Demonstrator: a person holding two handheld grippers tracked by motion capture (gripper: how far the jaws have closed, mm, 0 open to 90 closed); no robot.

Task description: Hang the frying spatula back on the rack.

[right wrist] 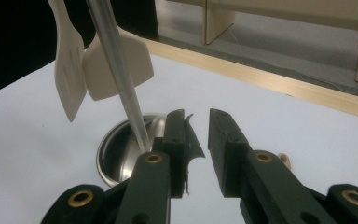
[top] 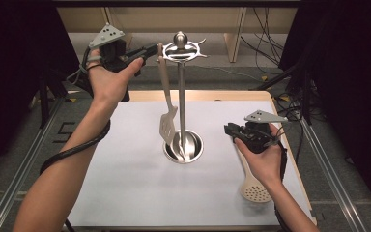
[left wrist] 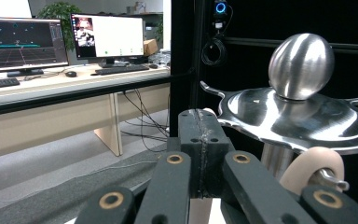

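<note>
So over on the left, the left tongs [top: 150, 50] are held way up in the air, level with the top of the tall polished steel utensil stand [top: 182, 96]. The jaws are pressed together, and in the left gripper view you can see them closed right at the looped top end of the cream plastic slotted spatula [top: 166, 104], so they look clamped on its handle, though the exact contact is hidden behind the jaws. That spatula hangs down from the stand's round hook ring, blade just above the stand's bowl-shaped steel base [top: 194, 153]. The left gripper view puts the shiny ball knob [left wrist: 301, 65] on top of the stand just beside the tongs, with the hook plate spreading out under it.

Middle of the white counter [top: 125, 183]: the stand's pole rises straight from the base. In the right gripper view a second cream plastic turner [right wrist: 121, 65] hangs behind the pole, next to the slotted one.

Off to the right, the right tongs [top: 230, 129] hover low over the counter, pointing toward the stand's base but well apart from it. The jaws sit close together with a narrow gap and nothing between them. Under that hand, a cream plastic skimmer spoon with small holes [top: 255, 191] lies flat on the counter near the right edge, its handle running under the gripper.
</note>
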